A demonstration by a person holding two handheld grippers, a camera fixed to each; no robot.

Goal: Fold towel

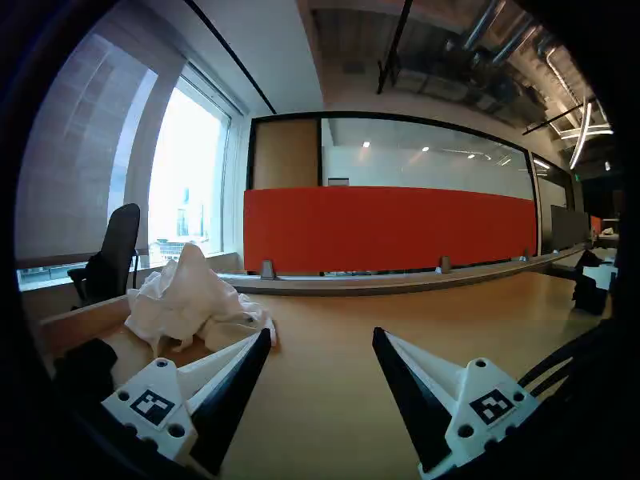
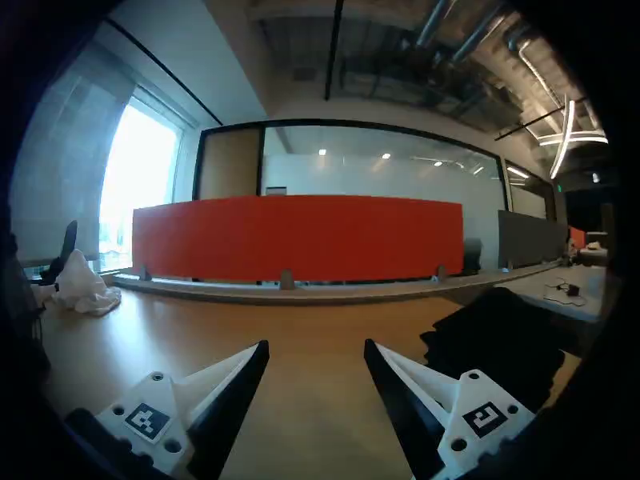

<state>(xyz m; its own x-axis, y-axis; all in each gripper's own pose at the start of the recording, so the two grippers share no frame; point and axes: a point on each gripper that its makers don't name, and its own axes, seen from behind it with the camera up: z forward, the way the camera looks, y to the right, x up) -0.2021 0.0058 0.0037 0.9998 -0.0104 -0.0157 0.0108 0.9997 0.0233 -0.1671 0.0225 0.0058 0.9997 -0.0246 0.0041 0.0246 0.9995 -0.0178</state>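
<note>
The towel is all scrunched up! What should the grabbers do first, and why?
Probably ease the left gripper forward and to its left, toward the white towel. The towel lies in a crumpled heap on the wooden desk, close by on that side, and the gripper's jaws are open and empty. The right gripper, also open, sees the towel much farther off.

Desk: light wooden tabletop (image 1: 336, 384), beneath and ahead of the left claw (image 1: 320, 330).
Divider: red panel (image 1: 384, 228) straight ahead of the claw, along the desk's far edge.
Glass wall: dark-framed (image 1: 424, 160), behind the panel.
Window: tall and bright (image 1: 188, 192), ahead to the claw's left.
Chair: black office chair (image 1: 112, 256), far left by the window.
Ceiling: exposed pipes (image 1: 480, 32) overhead; strip lights (image 1: 582, 132) upper right.
</note>
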